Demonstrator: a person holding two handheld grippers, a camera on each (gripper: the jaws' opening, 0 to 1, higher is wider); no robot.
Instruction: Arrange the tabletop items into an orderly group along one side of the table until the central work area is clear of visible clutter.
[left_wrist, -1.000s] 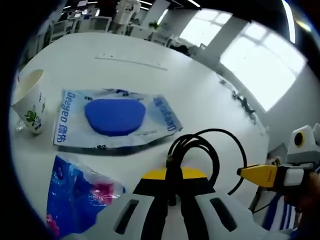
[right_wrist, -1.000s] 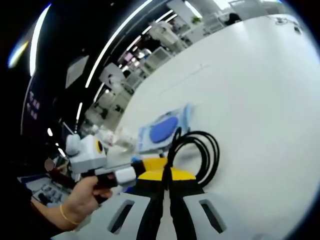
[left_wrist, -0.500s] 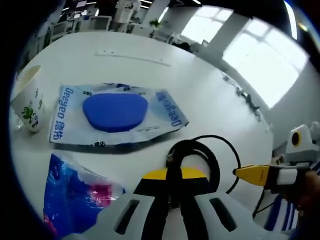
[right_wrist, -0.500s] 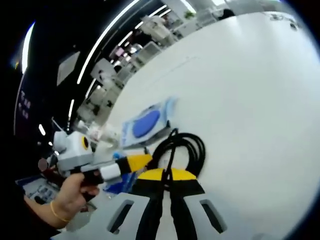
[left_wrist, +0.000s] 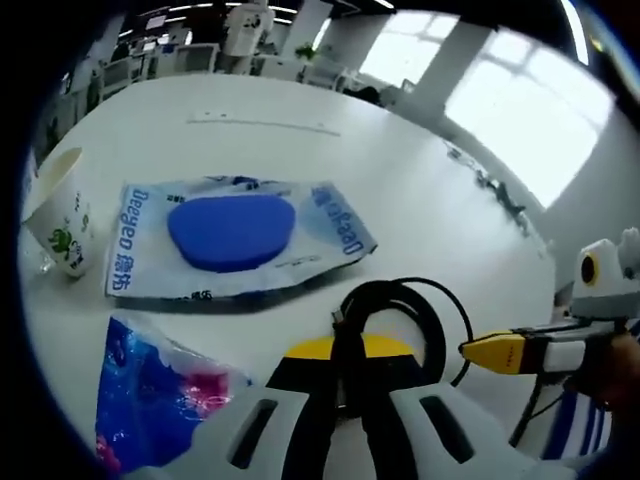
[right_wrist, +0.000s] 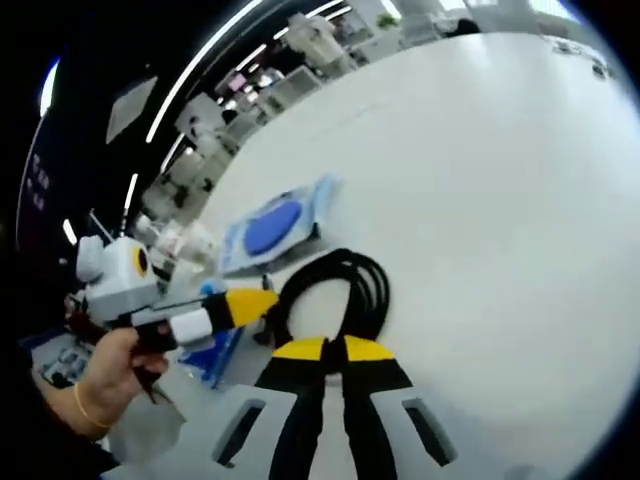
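Observation:
A coiled black cable lies on the white table just ahead of my left gripper. The left jaws are shut, with a strand near the cable's plug end pinched between them. My right gripper comes in from the right, its tip touching the coil's right edge. In the right gripper view the cable sits before my right gripper, which is shut with a strand running into its tips. The left gripper meets the coil's left edge there.
A blue-and-white pouch lies flat beyond the cable, with a paper cup to its left. A crinkled blue plastic bag lies left of my left jaws. A hand holds the left gripper. Open table stretches right.
The cable's outer loop has drawn in slightly. The right gripper view has swung, so the pouch and left gripper sit further left. Both grippers stay shut at the coil.

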